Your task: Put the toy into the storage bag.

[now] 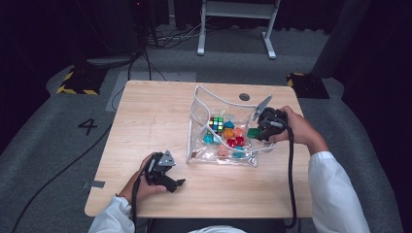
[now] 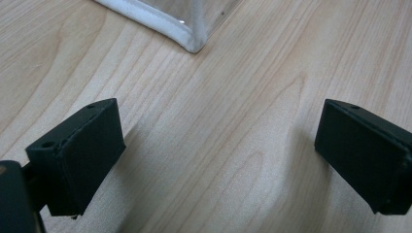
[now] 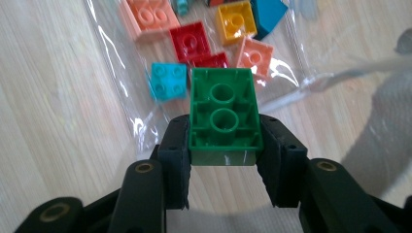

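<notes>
From above I see my right gripper at the clear bag's right side, over the table's right half, with something green at its tip. The right gripper view settles it: both pads clamp a green brick, hollow underside facing the camera, held above the bag. Loose bricks lie beneath, red, yellow, cyan and peach. The high view adds a colour cube inside the bag. My left gripper rests near the table's front edge; its own view shows the jaws spread wide on bare wood, with the bag's white-trimmed corner just ahead.
</notes>
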The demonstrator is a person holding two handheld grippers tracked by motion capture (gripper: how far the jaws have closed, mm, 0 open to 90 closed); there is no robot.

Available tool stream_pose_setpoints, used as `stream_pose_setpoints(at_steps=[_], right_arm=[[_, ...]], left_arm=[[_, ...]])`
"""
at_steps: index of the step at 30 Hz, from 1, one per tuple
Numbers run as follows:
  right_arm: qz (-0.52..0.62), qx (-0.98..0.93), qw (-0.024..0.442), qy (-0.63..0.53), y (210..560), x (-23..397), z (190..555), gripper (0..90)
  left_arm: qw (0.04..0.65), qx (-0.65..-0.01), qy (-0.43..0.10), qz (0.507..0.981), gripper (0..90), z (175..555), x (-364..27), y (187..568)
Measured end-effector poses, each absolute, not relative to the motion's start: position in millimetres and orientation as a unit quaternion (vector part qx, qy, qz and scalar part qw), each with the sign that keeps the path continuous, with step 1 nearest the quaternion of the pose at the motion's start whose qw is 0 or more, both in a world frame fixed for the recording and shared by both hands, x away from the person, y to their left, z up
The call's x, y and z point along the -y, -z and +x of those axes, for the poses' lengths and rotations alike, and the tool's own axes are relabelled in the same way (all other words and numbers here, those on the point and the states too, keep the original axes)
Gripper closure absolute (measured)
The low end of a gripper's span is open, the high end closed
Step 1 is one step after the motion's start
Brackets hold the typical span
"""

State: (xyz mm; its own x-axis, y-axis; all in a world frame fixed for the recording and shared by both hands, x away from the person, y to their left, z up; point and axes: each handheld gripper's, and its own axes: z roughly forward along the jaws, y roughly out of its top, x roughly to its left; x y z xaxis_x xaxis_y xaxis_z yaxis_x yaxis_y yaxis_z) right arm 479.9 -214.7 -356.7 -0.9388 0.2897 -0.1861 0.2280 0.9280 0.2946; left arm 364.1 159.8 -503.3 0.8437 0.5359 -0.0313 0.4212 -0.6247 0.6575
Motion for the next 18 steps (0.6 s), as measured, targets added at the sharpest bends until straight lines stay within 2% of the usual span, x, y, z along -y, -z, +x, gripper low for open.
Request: stream_pose_setpoints(at_steps=[9,13,18], right_arm=[[0.140,-0.973,0.112,-0.148,353.6,219.9,475.2,58.8],[0.144,-0.966,0.100,-0.189,351.0,225.4,473.6,54.0],[0.145,-0.958,0.108,-0.223,349.7,232.8,470.9,48.6]], left_arm=[[0.341,-0.266,-0.085,0.898,3.6,364.5,-159.7,503.3],[0.341,-0.266,-0.085,0.898,3.6,364.6,-159.7,503.3],[0.341,-0.265,-0.085,0.898,3.4,364.7,-159.6,503.3]])
